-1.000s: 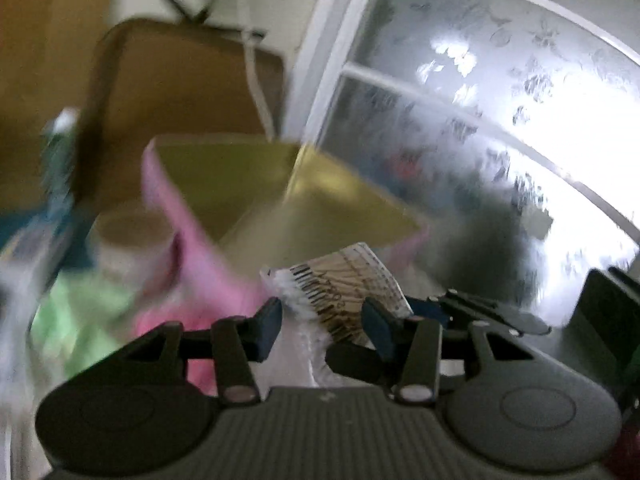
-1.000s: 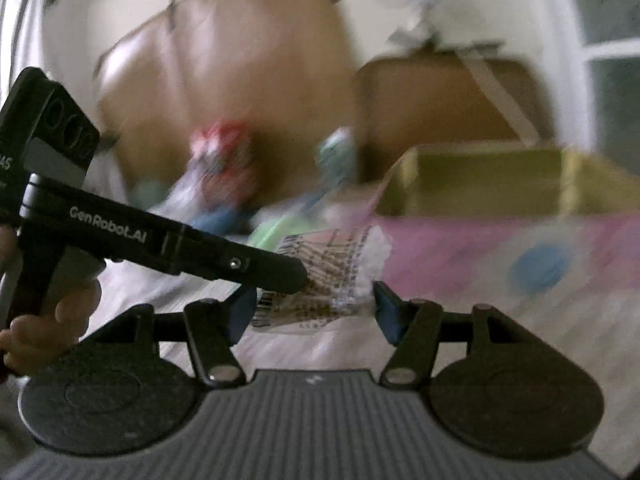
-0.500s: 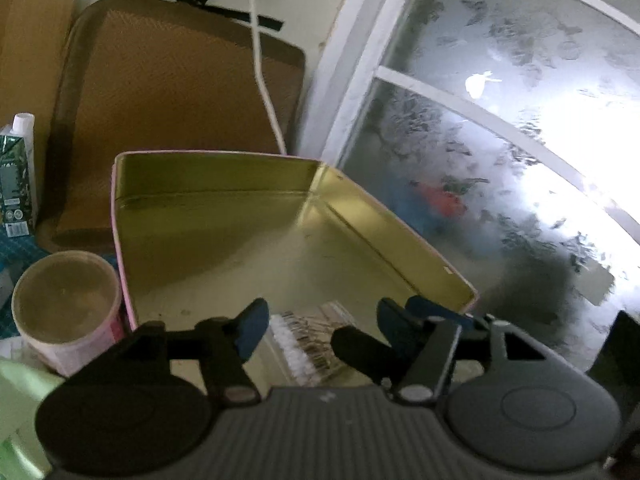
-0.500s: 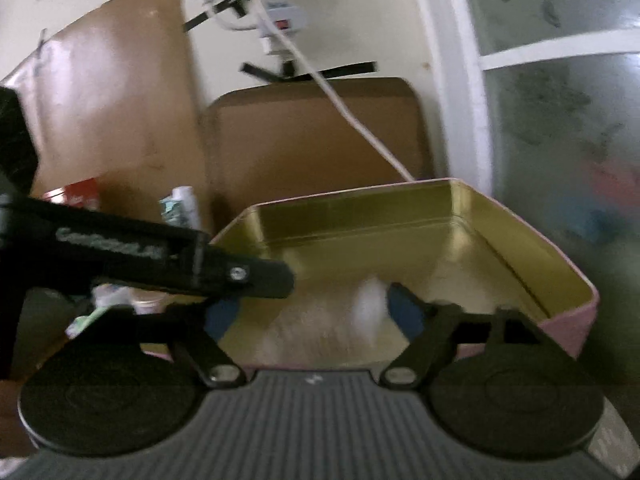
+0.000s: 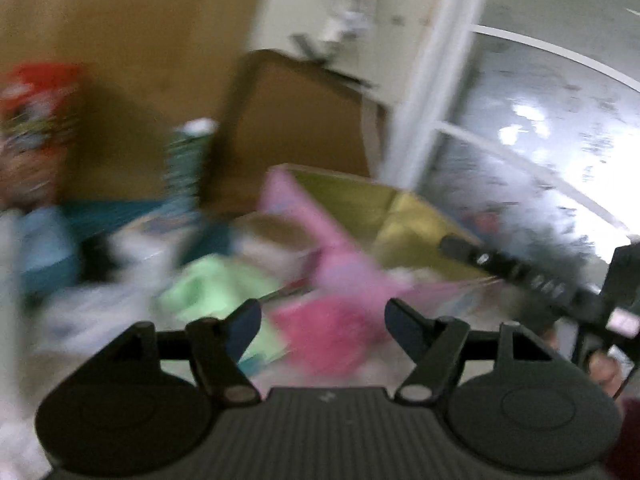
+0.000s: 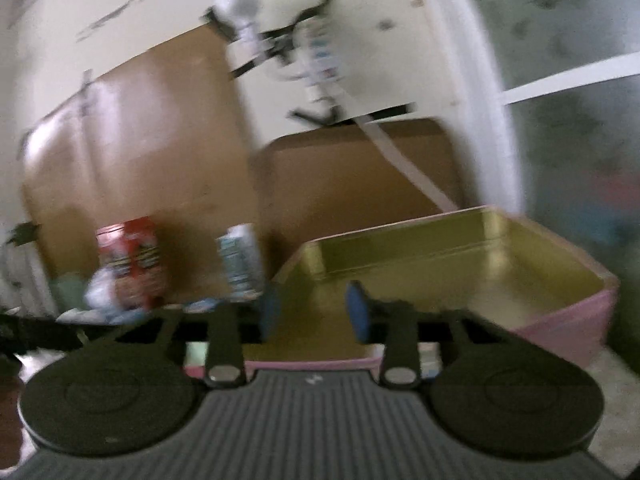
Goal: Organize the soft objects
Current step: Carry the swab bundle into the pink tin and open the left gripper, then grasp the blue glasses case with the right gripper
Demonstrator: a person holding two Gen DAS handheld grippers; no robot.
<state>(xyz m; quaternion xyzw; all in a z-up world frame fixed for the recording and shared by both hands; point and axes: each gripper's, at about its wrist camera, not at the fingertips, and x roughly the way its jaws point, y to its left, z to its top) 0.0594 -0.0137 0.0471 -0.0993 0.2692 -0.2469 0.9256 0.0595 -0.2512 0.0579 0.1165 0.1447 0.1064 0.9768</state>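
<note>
Pink and gold, the open tin (image 6: 552,280) stands at the back right against the window, its gold inside in plain view from the right wrist; nothing can be made out in the part of it that shows. Soft things lie in a blurred heap just in front of the tin's near corner: a bright pink cloth (image 5: 332,332) directly ahead of the left tongs (image 5: 322,320) and a pale green cloth (image 5: 216,288) beside it to the left. Both pairs of tongs hold nothing. The left tongs gape wide above the pink cloth; the right tongs (image 6: 314,312) are parted more narrowly and hover at the tin's near wall.

My reading is that the step in hand is reaching for another soft piece to go into the tin. The next move calls for lowering the left tongs onto the pink cloth, pinching a fold and lifting it over the rim.

Farther off stand a red packet (image 6: 128,256) and a green-and-white carton (image 6: 240,260) against a brown board (image 6: 140,148), all heavily smeared by motion.
</note>
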